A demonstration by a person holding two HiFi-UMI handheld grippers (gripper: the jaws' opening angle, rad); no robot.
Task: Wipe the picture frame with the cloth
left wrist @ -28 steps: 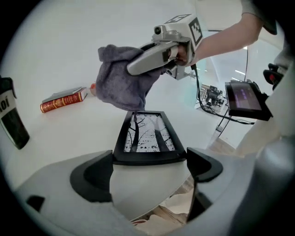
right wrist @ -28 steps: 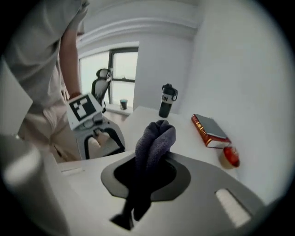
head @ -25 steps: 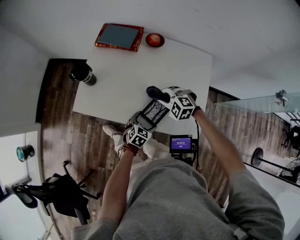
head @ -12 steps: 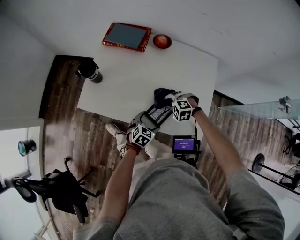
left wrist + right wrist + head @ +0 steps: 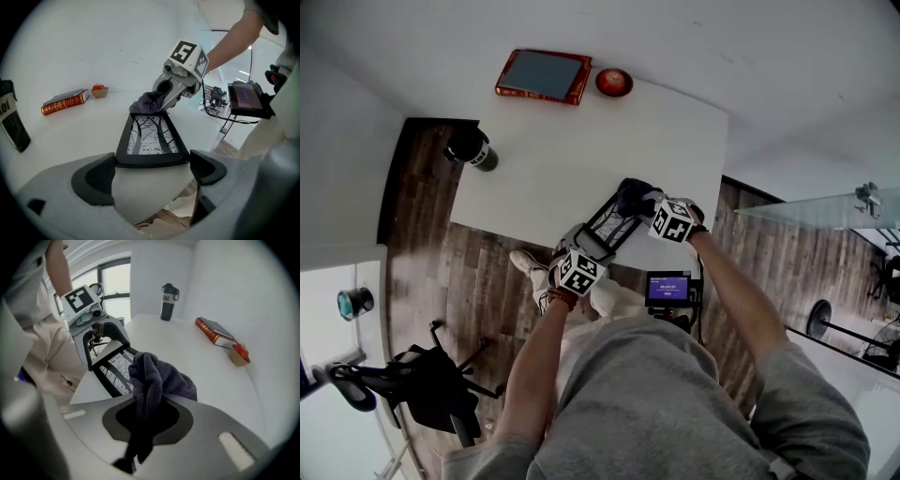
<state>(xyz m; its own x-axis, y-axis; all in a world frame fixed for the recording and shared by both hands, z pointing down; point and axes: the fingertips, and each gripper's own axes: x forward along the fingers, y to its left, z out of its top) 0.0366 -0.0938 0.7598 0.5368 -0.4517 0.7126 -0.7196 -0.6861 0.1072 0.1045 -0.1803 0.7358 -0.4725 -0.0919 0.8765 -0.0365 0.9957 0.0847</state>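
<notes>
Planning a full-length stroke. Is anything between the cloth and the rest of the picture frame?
Nothing visible. The cloth in the right gripper sits at the far end of the picture frame, whose face is bare down to the left gripper clamping its near edge.

The right claw is clamped on a dark purple cloth. The cloth bunches over one end of the black picture frame, whose other end the left claw grips at the white surface's edge.
</notes>
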